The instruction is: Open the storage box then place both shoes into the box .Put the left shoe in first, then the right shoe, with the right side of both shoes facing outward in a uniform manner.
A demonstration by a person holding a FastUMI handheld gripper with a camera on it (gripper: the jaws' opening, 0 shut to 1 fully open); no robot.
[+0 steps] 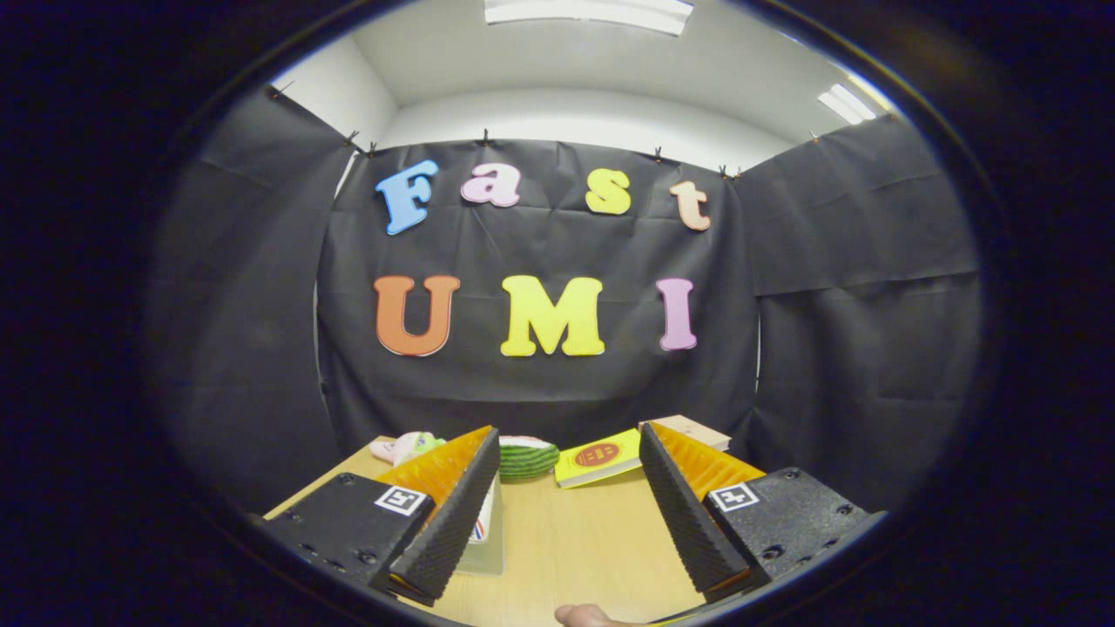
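Observation:
My gripper [571, 440] stands open above a light wooden table [575, 549], fingers wide apart with nothing between them. A clear plastic thing [488, 535] with a red and blue mark lies on the table just behind the left finger [453, 514], mostly hidden by it; I cannot tell whether it is part of the storage box. At the near edge of the table, between the fingers, shows a person's fingertip [585, 616].
Beyond the fingertips, along the table's far edge, lie a pink and green soft item [405, 447], a green striped round object [527, 457], a yellow flat pack [598, 457] and a tan box [692, 429]. Black cloth walls close the booth behind and at both sides.

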